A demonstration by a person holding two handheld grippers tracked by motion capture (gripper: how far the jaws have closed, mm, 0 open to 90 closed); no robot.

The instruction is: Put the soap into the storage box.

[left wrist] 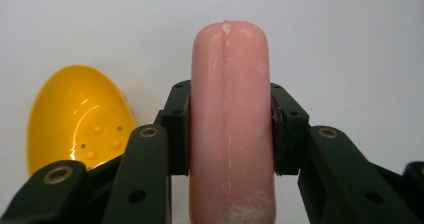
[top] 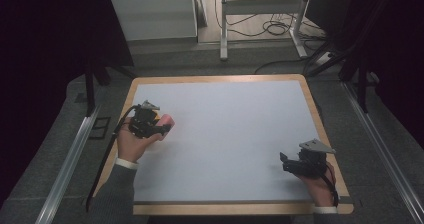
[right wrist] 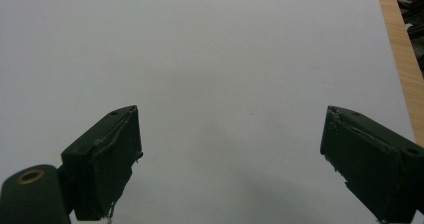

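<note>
My left gripper [left wrist: 231,129] is shut on a pink sausage-shaped toy [left wrist: 230,109], its pads pressing on both sides of it. In the high view the left gripper [top: 161,128] sits at the table's left side with the pink toy [top: 166,120] poking out of it toward the right. A yellow spoon-like bowl [left wrist: 77,121] lies on the white surface just left of the jaws in the left gripper view. My right gripper [right wrist: 230,156] stands open over bare white surface, nothing between its jaws. The high view has the right gripper [top: 284,161] near the front right corner.
The white mat [top: 230,134] covers a wooden table whose rim [top: 320,119] runs along the right edge. Beyond the far edge stand a white cabinet [top: 152,14] and a metal desk frame [top: 260,14] with cables on the floor.
</note>
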